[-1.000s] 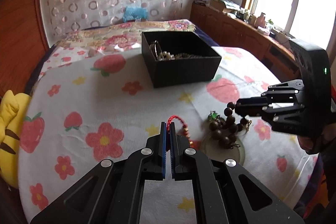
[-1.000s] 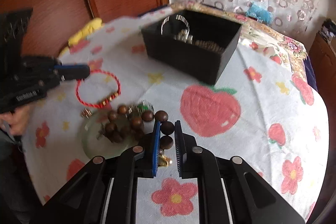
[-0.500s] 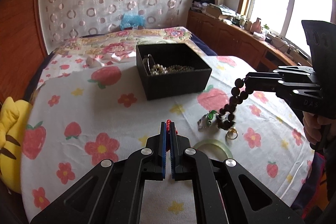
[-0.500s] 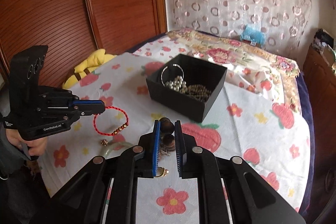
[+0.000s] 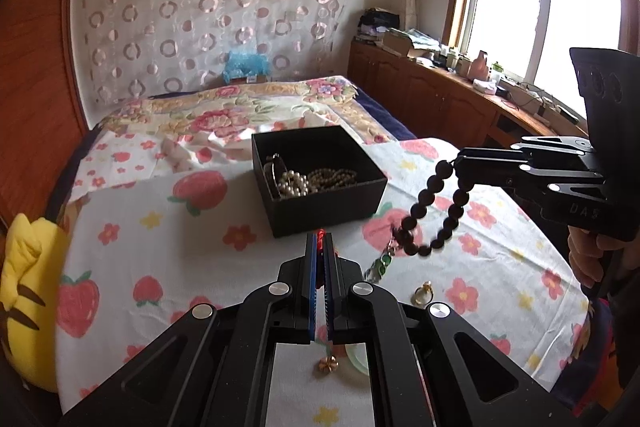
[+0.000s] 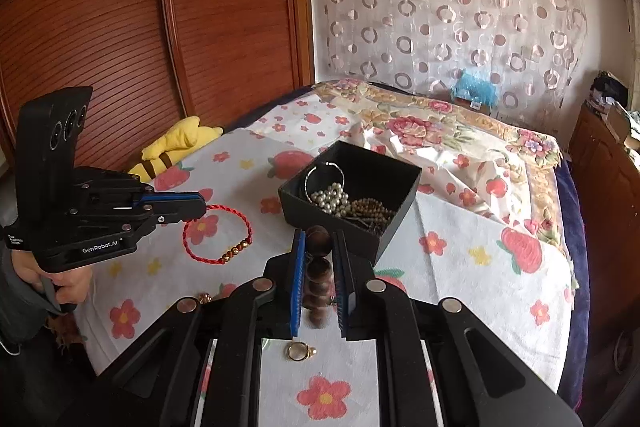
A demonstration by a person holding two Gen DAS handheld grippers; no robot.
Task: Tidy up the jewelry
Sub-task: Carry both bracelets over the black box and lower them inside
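Note:
A black open box (image 5: 332,205) (image 6: 396,215) on the strawberry-print cloth holds pearls and bead chains. My left gripper (image 5: 319,243) (image 6: 198,205) is shut on a red cord bracelet (image 6: 218,237) with gold beads, hanging in the air left of the box. My right gripper (image 6: 319,239) (image 5: 458,161) is shut on a dark wooden bead bracelet (image 5: 438,211) (image 6: 318,275), which hangs above the cloth just in front of and right of the box.
A gold ring (image 6: 300,351) (image 5: 424,295), a small gold flower piece (image 5: 328,365) and a pale green bangle (image 5: 360,359) lie on the cloth near me. A yellow plush toy (image 5: 28,299) sits at the left edge. The bed lies behind the box.
Both grippers have lifted their bracelets off the cloth and risen, moving toward the box. The bead bracelet now hangs free in the air.

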